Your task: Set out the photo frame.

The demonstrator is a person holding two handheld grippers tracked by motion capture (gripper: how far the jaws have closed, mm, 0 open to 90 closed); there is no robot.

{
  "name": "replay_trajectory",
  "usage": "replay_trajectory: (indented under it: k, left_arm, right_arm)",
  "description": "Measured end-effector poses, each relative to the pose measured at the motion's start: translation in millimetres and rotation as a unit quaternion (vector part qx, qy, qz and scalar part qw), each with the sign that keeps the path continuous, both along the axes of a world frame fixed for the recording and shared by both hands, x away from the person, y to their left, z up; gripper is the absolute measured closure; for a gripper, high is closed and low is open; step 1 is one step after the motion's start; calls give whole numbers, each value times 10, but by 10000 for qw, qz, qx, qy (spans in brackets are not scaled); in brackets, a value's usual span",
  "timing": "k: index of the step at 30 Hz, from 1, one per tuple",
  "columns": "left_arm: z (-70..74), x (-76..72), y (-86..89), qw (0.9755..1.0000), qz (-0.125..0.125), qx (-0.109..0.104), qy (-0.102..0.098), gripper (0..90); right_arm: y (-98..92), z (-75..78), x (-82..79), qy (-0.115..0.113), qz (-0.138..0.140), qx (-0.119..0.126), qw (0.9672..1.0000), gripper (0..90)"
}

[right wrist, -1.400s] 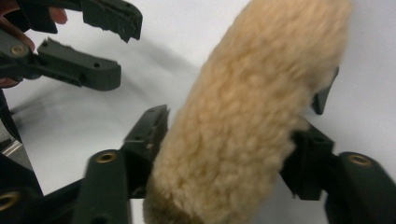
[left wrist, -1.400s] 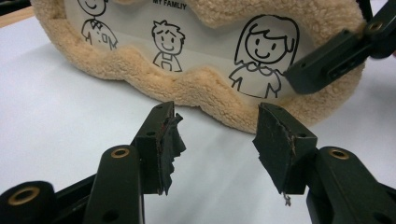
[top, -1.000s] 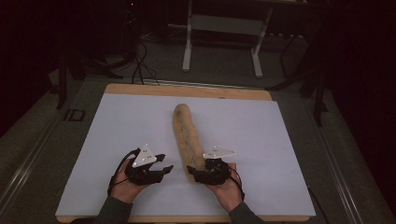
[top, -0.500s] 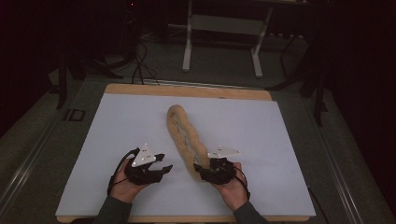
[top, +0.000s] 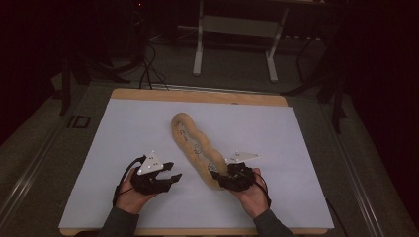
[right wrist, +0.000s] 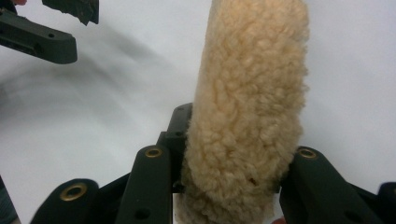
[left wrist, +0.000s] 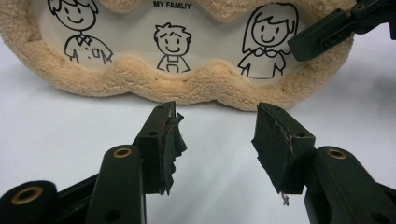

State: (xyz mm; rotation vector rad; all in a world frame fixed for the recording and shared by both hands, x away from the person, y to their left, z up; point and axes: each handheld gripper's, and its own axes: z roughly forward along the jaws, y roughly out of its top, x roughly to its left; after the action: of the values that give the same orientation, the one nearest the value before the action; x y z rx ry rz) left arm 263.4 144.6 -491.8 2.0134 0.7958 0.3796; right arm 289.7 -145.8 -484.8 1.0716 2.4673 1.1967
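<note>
Black jaws of right gripper (top: 220, 177), just closing, clamp the near end of a fleecy tan plush frame (top: 196, 148), which runs diagonally from the white worktop's (top: 306, 148) near edge toward its centre. Left gripper (top: 170, 177): jaws wide, holding nothing, near front edge, just beside the frame.

right tool (top: 221, 176) gripping plush frame (top: 195, 147) — white table (top: 296, 148)

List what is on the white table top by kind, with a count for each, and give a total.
Fleecy tan plush item with printed family figures: 1
Hand-held black grippers: 2, the left gripper open beside it, the right gripper with fingers closed on its near end
Total: 3
</note>
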Motion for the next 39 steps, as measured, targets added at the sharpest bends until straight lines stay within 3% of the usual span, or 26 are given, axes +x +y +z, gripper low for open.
replay_trajectory:
  k: [13,18,30,39]
  left_arm:
    - [8,39,41,9994,204,-131,232,500]
    - [20,31,43,9993,324,-101,145,540]
    - [24,84,148,9975,591,-311,232,535]
    - [0,132,219,9953,915,-230,230,525]
  right_arm:
    - [-91,-9,48,-30,250,37,9997,652]
    - [-123,-15,49,-84,343,30,9994,652]
    - [-224,-12,48,-188,668,-19,9976,651]
    - [-296,-17,67,-199,864,21,9961,652]
